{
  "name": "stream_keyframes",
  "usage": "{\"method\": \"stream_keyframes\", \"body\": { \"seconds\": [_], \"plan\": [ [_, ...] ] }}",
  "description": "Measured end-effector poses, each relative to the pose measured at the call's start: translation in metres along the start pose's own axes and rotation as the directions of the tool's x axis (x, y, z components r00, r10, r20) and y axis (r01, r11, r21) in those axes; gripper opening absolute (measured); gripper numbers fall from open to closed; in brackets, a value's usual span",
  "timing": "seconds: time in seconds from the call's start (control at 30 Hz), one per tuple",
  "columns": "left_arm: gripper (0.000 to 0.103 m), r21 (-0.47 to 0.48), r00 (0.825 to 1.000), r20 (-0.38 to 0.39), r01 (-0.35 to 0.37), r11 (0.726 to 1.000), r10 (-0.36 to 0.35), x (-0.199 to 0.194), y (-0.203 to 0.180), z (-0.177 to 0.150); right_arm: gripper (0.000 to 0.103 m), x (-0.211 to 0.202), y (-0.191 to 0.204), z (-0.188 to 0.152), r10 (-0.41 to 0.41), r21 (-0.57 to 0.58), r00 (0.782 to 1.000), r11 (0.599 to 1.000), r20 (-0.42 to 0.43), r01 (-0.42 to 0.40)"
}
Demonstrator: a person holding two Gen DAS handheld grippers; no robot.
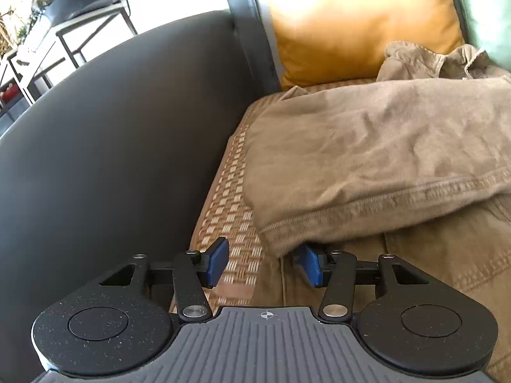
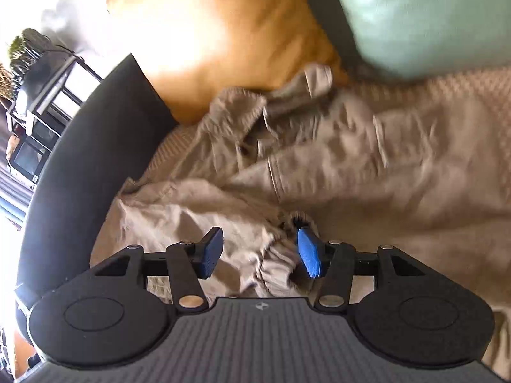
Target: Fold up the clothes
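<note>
Both claws stand spread: left claw at the khaki trousers' hem near the sofa's armrest edge, right claw around the bunched cuff. Risk: the loose fold springs open, since nothing pins it.

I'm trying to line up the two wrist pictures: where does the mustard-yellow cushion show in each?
Left wrist: mustard-yellow cushion fills the upper right, behind the tan trousers.
Right wrist: the cushion sits top centre-left, beside a pale green cushion.
Shared landmark: the dark sofa armrest, left of the cushion in both.
</note>
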State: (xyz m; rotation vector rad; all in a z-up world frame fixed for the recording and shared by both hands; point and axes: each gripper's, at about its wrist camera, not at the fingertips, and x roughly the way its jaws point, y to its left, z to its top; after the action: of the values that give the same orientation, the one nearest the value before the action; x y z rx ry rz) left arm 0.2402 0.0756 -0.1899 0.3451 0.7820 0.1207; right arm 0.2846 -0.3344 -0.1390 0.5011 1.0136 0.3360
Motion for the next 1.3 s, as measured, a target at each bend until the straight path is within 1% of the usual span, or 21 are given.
{"method": "stream_keyframes", "body": {
  "seconds": [0.1,0.13,0.2,0.27,0.3,0.33,0.37,0.43,0.47,0.53,0.6,0.63,0.7,0.73,0.77,0.83,0.9,0.93,1.07,1.2,1.3],
  "plan": [
    [0.065,-0.037,1.000,-0.018,0.005,0.999,-0.005,0.007,0.001,0.006,0.061,0.009,-0.009,-0.006,0.001,0.074,1.000,0.997,-0.010,-0.001],
    [0.065,-0.055,1.000,-0.027,0.008,0.998,-0.010,0.007,0.002,0.007,0.061,0.012,-0.014,-0.008,0.010,0.130,1.000,0.991,-0.012,-0.008],
    [0.065,-0.089,0.999,-0.038,0.015,0.996,-0.019,0.007,0.005,0.010,0.062,0.020,-0.024,-0.010,0.021,0.252,0.999,0.968,-0.024,-0.014],
    [0.062,-0.118,0.998,-0.046,0.029,0.993,-0.035,0.007,0.009,0.011,0.063,0.021,-0.028,-0.011,0.026,0.325,0.999,0.945,-0.023,-0.017],
    [0.046,-0.133,0.997,-0.057,0.046,0.990,-0.054,0.008,0.011,0.013,0.058,0.023,-0.026,-0.010,0.038,0.328,0.999,0.944,-0.034,-0.025],
    [0.019,-0.150,0.995,-0.070,0.066,0.986,-0.077,0.010,0.013,0.014,0.046,0.024,-0.024,-0.009,0.051,0.331,0.998,0.943,-0.045,-0.033],
    [0.015,-0.172,0.992,-0.083,0.076,0.982,-0.091,0.011,0.016,0.016,0.026,0.022,-0.019,-0.008,0.062,0.315,0.997,0.948,-0.038,-0.046],
    [0.014,-0.186,0.992,-0.084,0.075,0.980,-0.092,0.008,0.018,0.018,0.026,0.006,-0.002,-0.003,0.080,0.223,0.996,0.971,0.029,-0.084],
    [0.014,-0.173,0.993,-0.076,0.081,0.982,-0.095,0.005,0.017,0.018,0.025,-0.006,0.008,0.000,0.086,0.157,0.993,0.983,0.080,-0.098],
    [0.014,-0.147,0.993,-0.059,0.092,0.985,-0.102,-0.001,0.014,0.017,0.025,-0.040,0.036,0.002,0.070,-0.092,0.966,0.995,0.248,-0.049],
    [0.014,-0.094,0.992,-0.054,0.105,0.990,-0.110,-0.004,0.007,0.016,0.025,-0.063,0.058,-0.006,0.051,-0.338,0.922,0.937,0.385,0.089],
    [0.016,-0.067,0.992,-0.056,0.105,0.992,-0.109,-0.004,0.003,0.015,0.026,-0.061,0.057,-0.008,0.024,-0.368,0.922,0.921,0.386,0.130],
    [0.024,-0.021,0.992,-0.068,0.100,0.995,-0.102,-0.002,-0.006,0.013,0.030,-0.037,0.036,-0.012,-0.090,-0.323,0.948,0.927,0.306,0.192],
    [0.032,-0.002,0.992,-0.077,0.100,0.995,-0.100,-0.001,-0.008,0.011,0.033,-0.022,0.024,-0.016,-0.153,-0.303,0.955,0.925,0.253,0.229],
    [0.036,0.015,0.991,-0.087,0.099,0.995,-0.098,0.000,-0.010,0.009,0.036,-0.007,0.013,-0.022,-0.204,-0.292,0.957,0.921,0.205,0.258],
    [0.038,0.017,0.988,-0.095,0.121,0.993,-0.119,-0.002,-0.005,0.005,0.046,0.011,-0.003,-0.036,-0.243,-0.256,0.957,0.926,0.158,0.278],
    [0.045,0.000,0.984,-0.099,0.148,0.989,-0.147,-0.006,0.005,0.001,0.052,0.010,-0.007,-0.043,-0.227,-0.204,0.960,0.944,0.163,0.258],
    [0.052,-0.021,0.981,-0.102,0.162,0.987,-0.163,-0.009,0.013,0.000,0.054,0.006,-0.007,-0.042,-0.214,-0.193,0.964,0.951,0.155,0.242],
    [0.052,-0.159,0.970,-0.089,0.210,0.965,-0.226,-0.027,0.053,-0.010,0.061,-0.028,-0.006,-0.036,-0.176,-0.157,0.969,0.966,0.176,0.204],
    [0.051,-0.294,0.961,-0.050,0.247,0.924,-0.273,-0.040,0.070,-0.001,0.063,-0.045,-0.029,-0.022,-0.101,0.031,0.974,0.995,0.203,0.097],
    [0.051,-0.271,0.955,-0.025,0.277,0.922,-0.294,-0.044,0.057,0.015,0.062,-0.033,-0.046,-0.014,-0.083,0.172,0.980,0.984,0.181,0.052]
  ]
}}
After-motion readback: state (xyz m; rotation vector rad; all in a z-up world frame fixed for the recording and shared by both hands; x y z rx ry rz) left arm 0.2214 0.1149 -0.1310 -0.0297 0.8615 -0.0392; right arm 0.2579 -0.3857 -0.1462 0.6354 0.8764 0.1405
